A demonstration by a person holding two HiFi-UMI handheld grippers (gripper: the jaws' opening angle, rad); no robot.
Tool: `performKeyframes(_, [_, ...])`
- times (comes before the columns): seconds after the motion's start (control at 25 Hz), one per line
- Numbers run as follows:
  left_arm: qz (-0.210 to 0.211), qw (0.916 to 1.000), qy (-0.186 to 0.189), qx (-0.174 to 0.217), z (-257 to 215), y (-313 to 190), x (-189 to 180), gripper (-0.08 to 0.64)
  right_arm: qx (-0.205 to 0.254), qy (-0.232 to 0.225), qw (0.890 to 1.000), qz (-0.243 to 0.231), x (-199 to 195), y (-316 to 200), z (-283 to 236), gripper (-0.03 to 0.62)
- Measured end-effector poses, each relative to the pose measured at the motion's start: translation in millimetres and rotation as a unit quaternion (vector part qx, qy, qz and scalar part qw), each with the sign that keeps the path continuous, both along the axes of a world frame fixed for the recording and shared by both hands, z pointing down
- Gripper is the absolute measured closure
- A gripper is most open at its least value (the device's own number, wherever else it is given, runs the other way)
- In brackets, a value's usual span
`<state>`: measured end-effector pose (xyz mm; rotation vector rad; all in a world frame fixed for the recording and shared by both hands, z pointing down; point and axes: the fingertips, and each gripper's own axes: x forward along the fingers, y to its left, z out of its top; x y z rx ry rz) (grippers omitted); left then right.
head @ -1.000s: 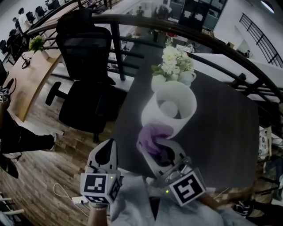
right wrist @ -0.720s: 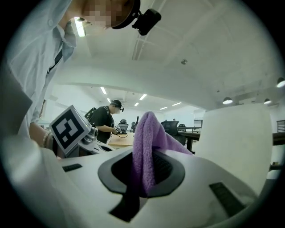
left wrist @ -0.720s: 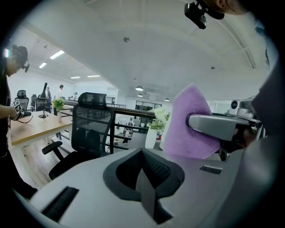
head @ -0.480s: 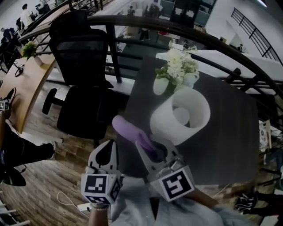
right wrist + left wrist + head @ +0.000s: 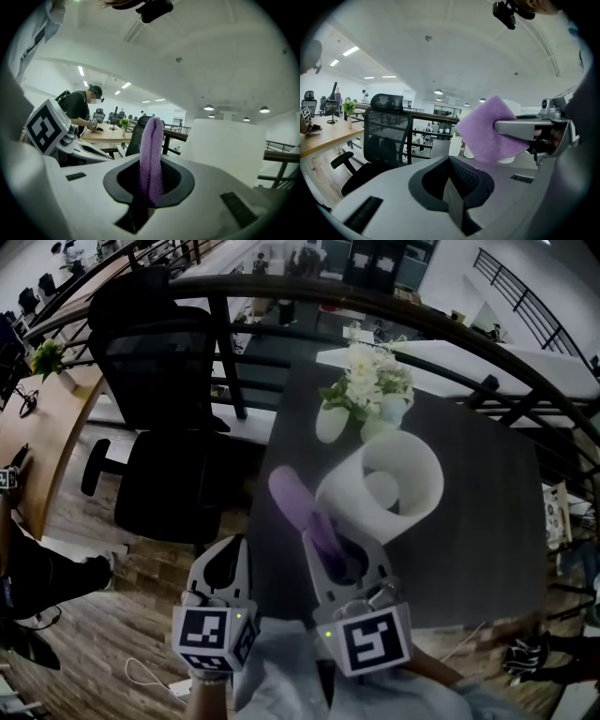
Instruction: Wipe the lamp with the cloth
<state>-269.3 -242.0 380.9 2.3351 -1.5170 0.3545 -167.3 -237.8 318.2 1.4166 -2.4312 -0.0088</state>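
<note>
The white lamp (image 5: 384,486) stands on the dark table (image 5: 469,549), its round shade seen from above. A folded purple cloth (image 5: 298,507) sticks up from my right gripper (image 5: 333,554), which is shut on it just left of the shade. In the right gripper view the cloth (image 5: 151,159) rises between the jaws of the right gripper (image 5: 150,187), and the shade (image 5: 225,150) stands to its right with a gap between. My left gripper (image 5: 225,563) hangs low at the table's near left edge, shut and holding nothing. In the left gripper view, beyond the left gripper (image 5: 452,173), the cloth (image 5: 487,129) shows in the right gripper (image 5: 529,129).
A white vase of white flowers (image 5: 370,381) stands on the table behind the lamp. A black office chair (image 5: 164,381) is to the left, off the table. A dark curved railing (image 5: 375,301) runs behind. A person (image 5: 86,110) works at a wooden desk far away.
My right gripper has drawn the cloth off the lamp shade's lower left side; the cloth now stands up to the left of the shade. The left gripper has stayed put.
</note>
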Motion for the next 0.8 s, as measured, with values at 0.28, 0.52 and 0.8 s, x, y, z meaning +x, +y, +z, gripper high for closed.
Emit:
performKeyframes(0.28, [0.005,1.0000,-0.004,0.001,-3,9,21,0.554,0.008,-0.025,1.000,0.011,33,17,-16,0.543])
performKeyframes(0.52, [0.002,0.9999,-0.013,0.005,-4,17,38,0.554,0.004,-0.036,0.999,-0.013,56,31,-14,0.543])
performKeyframes(0.8, [-0.013,0.9997,-0.020,0.009,-11,29,55,0.554,-0.006,-0.045,0.998,-0.038,79,43,-6,0.541])
